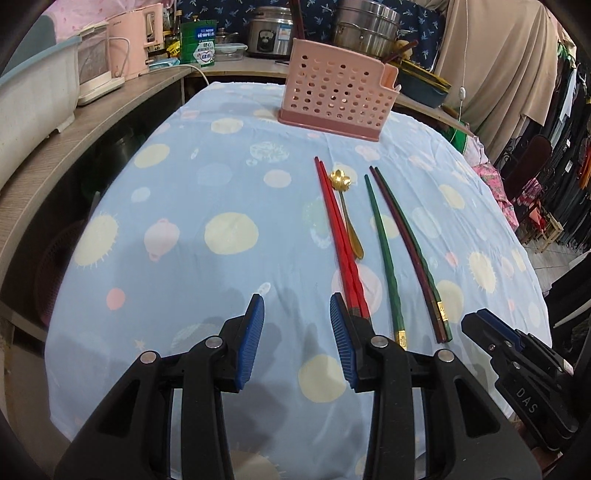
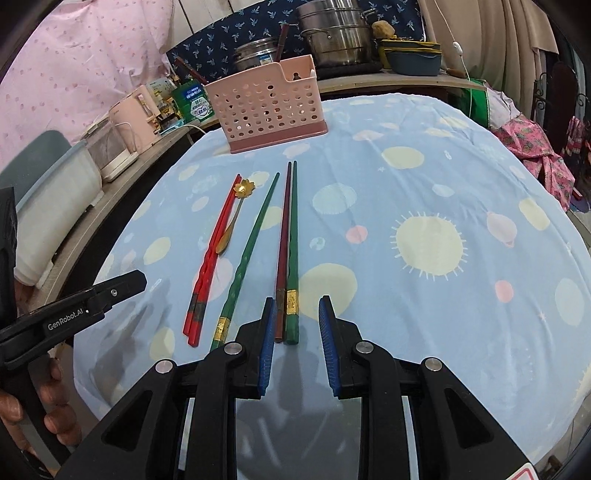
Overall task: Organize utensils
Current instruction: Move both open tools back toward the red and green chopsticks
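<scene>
A pink perforated utensil holder (image 1: pixel 334 92) (image 2: pixel 267 109) stands at the far end of the table. On the cloth lie two red chopsticks (image 1: pixel 340 236) (image 2: pixel 212 254), a gold flower-bowl spoon (image 1: pixel 347 210) (image 2: pixel 232 218), a single green chopstick (image 1: pixel 382 247) (image 2: pixel 249 254), and a maroon and green pair (image 1: pixel 410 251) (image 2: pixel 288 243). My left gripper (image 1: pixel 297 306) is open and empty, just left of the red chopsticks' near ends. My right gripper (image 2: pixel 297 308) is open and empty, its jaws either side of the near ends of the maroon and green pair.
The table carries a blue cloth with pale spots (image 1: pixel 184 229) (image 2: pixel 424 240). A wooden shelf (image 1: pixel 55 147) at left holds a white bin and a pink kettle (image 1: pixel 136 40). Steel pots (image 2: pixel 332 33) stand behind the holder. Clothes hang at right.
</scene>
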`<state>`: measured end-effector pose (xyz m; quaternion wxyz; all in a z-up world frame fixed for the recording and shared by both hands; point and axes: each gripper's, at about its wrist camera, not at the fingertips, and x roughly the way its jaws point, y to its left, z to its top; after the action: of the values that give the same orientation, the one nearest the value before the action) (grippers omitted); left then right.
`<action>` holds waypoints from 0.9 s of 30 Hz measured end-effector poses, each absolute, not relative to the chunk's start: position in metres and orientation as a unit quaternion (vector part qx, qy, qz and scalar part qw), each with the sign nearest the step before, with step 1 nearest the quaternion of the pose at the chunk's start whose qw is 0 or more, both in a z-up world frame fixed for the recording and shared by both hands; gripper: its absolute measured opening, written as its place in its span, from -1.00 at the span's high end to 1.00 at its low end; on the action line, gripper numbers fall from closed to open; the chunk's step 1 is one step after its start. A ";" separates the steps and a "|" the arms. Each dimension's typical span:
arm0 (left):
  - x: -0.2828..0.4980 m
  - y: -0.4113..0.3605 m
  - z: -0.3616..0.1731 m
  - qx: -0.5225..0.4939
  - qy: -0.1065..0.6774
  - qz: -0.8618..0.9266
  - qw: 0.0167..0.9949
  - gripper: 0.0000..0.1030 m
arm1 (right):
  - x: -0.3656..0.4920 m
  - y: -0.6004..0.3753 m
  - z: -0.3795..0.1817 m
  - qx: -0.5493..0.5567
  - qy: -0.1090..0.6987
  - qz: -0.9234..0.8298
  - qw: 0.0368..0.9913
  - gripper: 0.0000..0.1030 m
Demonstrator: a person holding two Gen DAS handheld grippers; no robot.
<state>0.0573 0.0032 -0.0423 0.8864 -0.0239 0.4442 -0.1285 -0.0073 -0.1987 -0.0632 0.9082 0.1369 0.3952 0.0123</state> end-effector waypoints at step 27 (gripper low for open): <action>0.053 -0.015 -0.059 -0.015 0.461 -0.145 0.875 0.18 | 0.004 -0.194 -0.087 0.116 0.415 0.003 0.902 0.54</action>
<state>0.0533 -0.0151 -0.0586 0.8752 -0.0149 0.4612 -0.1451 0.0037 -0.1936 -0.0869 0.9023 0.1159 0.4152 0.0027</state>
